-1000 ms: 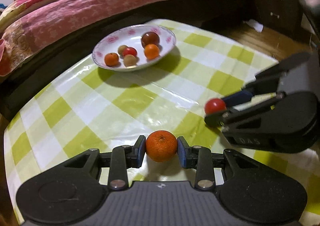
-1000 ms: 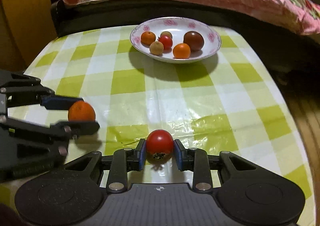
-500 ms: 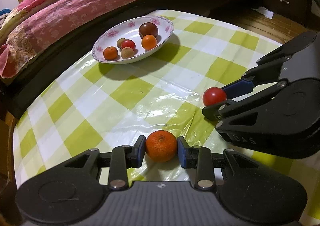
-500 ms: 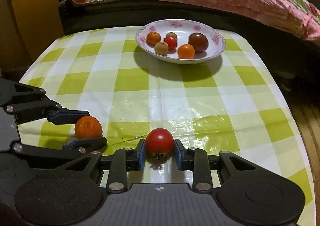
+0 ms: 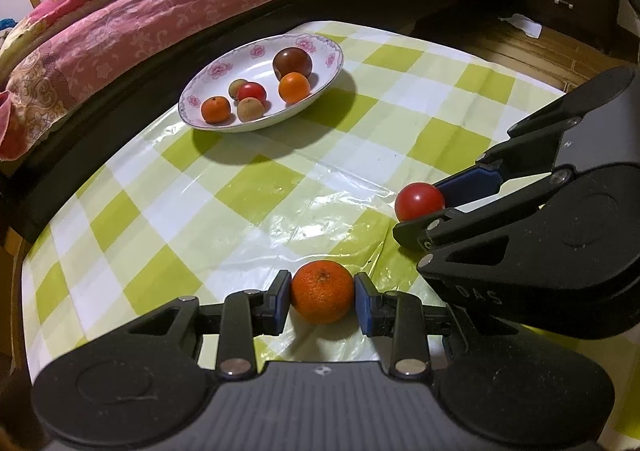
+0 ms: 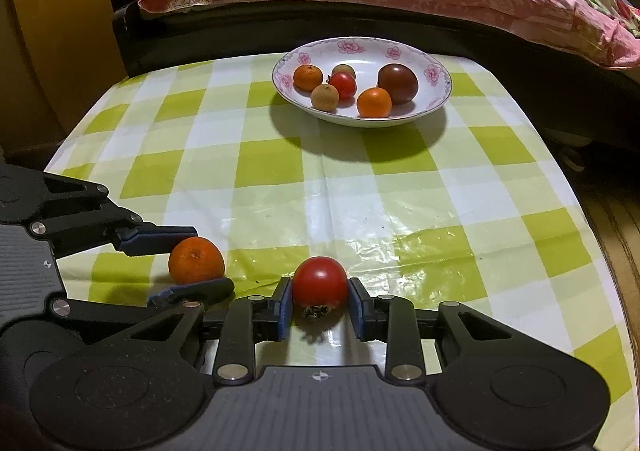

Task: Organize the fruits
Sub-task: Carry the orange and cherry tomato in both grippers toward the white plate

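Orange between its blue pads, our left gripper (image 5: 322,297) clamps a mandarin (image 5: 322,291) near the tabletop's (image 6: 360,187) near edge. Just beside it, our right gripper (image 6: 320,309) clamps a red tomato (image 6: 320,282). The fruit plate (image 6: 438,91) sits by the far edge.

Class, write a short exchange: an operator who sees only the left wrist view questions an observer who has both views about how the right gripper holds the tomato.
Operator: From the left wrist view I see only one blue pad beside the tomato. Is it held on both sides?
Observer: Yes. In the right wrist view, the right gripper has a pad against each side of it.
Operator: Which way does its stalk end face?
Observer: Downward, toward the tablecloth; a dry brown calyx shows under the fruit.
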### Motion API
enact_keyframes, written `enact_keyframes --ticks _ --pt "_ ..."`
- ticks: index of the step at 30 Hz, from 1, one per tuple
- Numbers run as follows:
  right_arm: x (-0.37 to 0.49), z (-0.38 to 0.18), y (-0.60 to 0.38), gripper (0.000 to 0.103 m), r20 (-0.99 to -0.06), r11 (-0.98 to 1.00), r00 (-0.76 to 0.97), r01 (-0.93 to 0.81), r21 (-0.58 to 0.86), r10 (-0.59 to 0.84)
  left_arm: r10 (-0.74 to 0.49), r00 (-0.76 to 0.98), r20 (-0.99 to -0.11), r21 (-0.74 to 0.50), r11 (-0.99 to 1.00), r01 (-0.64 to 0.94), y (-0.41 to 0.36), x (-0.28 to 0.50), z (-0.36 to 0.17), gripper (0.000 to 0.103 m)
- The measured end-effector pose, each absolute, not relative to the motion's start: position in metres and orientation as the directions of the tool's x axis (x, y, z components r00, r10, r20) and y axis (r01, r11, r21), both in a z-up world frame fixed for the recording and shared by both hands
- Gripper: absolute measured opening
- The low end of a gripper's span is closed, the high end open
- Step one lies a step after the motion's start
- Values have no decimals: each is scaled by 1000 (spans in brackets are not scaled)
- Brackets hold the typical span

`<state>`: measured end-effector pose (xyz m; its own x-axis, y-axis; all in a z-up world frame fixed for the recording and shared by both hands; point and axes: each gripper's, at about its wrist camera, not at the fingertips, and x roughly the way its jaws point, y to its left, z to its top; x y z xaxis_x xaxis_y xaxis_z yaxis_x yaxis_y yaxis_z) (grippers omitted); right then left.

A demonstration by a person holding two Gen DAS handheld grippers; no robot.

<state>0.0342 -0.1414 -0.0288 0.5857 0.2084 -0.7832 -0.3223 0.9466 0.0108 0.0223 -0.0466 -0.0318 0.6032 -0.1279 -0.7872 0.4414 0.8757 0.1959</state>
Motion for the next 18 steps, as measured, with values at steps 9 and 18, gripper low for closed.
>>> enact_keyframes --ticks 9,18 --pt "38 -20 -152 26 -770 961 610 -275 17 188 -146 619 -772 187 878 440 -47 25 -23 41" --pt "43 -13 -159 26 -759 968 626 -249 23 180 -133 633 -763 190 889 416 -41 36 -18 41"
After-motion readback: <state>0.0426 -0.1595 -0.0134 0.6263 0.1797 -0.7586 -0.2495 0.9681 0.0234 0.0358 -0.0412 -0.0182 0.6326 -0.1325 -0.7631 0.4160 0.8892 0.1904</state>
